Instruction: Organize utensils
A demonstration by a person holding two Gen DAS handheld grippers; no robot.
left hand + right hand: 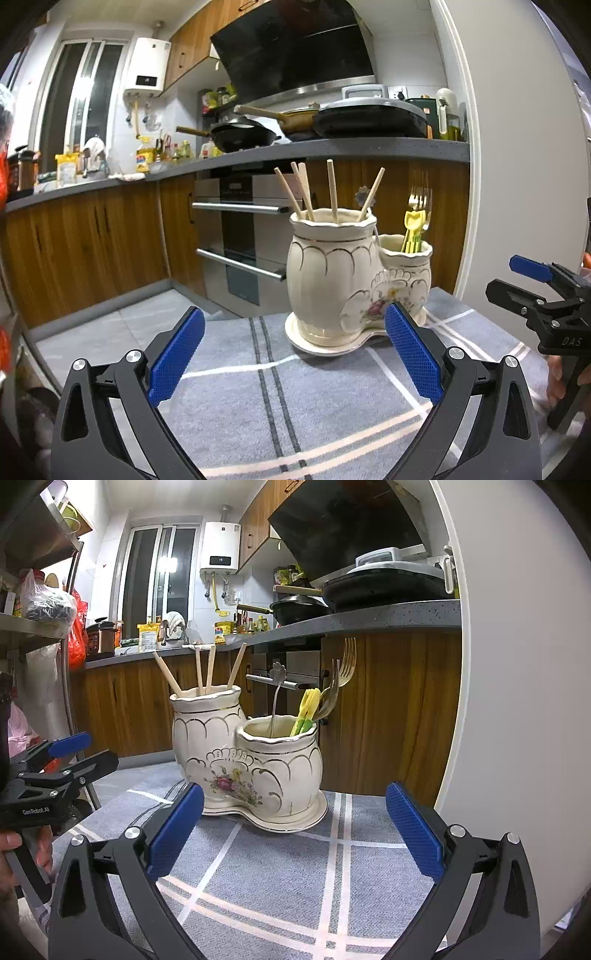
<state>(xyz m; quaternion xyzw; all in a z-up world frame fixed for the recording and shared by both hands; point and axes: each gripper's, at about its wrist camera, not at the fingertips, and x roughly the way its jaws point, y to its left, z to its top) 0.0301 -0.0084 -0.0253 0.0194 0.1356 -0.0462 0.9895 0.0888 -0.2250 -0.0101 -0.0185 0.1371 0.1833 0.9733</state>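
Both grippers spread wide, holding nothing, before the holder

Left gripper (293,354) and right gripper (295,829) face the ceramic utensil holder (332,273) at 12 o'clock on the cloth (280,878); chopsticks (332,192) in the tall pot; forks (341,679) in the short pot.

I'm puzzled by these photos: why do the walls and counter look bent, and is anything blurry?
Left wrist view: fisheye lens bows the counter and doorframe; the ceramic holder stays sharp. Right wrist view: same bending, glare on the window, dark corners.
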